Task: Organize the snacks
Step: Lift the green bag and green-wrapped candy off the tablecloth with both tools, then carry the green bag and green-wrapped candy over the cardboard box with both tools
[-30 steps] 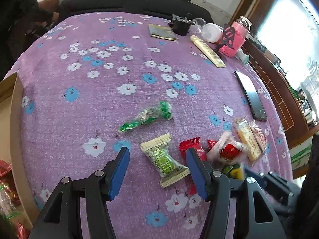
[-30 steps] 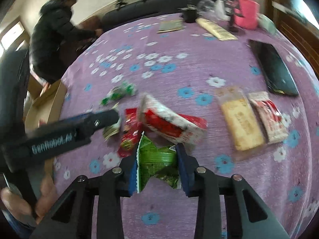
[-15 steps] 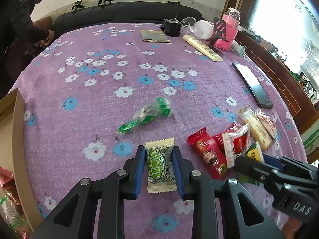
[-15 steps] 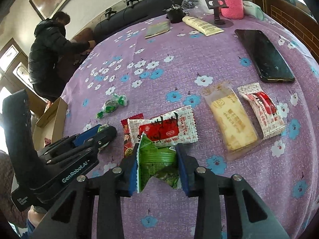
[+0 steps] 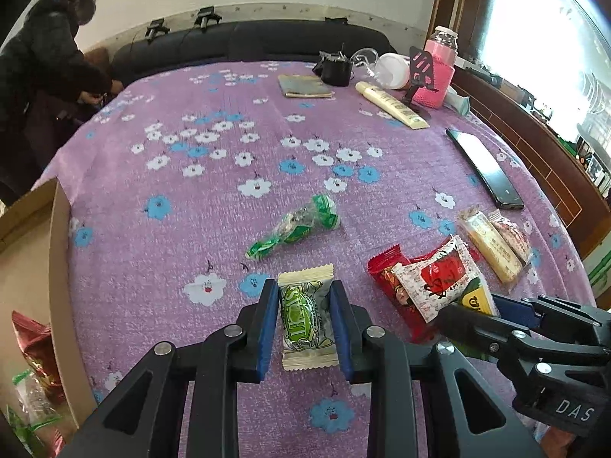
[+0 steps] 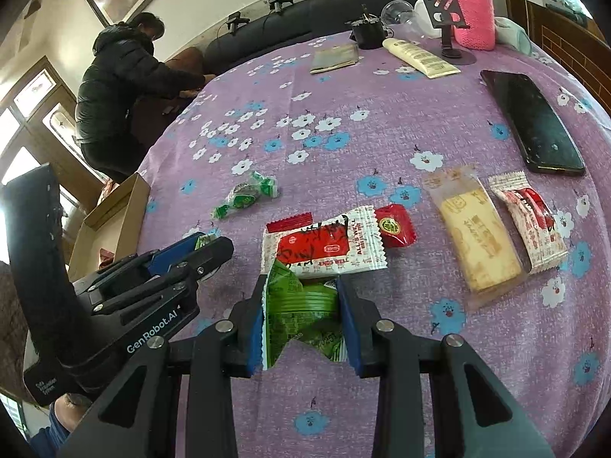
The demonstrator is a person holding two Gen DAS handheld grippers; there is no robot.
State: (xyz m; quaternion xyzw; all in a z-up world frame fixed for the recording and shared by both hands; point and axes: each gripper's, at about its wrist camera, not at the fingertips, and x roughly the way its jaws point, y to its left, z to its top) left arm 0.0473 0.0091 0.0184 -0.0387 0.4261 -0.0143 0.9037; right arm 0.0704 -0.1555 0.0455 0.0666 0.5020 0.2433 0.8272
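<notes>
The left gripper's [image 5: 304, 322] fingers [image 5: 267, 324] have just narrowed from wide apart onto the pale green-printed snack packet [image 5: 307, 318], pinching its 2 long sides while it lies on the bench [image 5: 191, 236]; it looks ready to go to the cardboard box [image 5: 57, 267] at left. The right gripper's [image 6: 301, 320] fingers stay narrow, clamping a crumpled green packet [image 6: 301, 316] beside the red-and-white snacks [image 6: 324, 244]

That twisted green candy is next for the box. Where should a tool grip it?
Grip the green twist-wrapped candy across its plump middle, coming from above, pads on its long sides. It lies flat and apart from other snacks, and its twisted ends are thin and floppy.
</notes>
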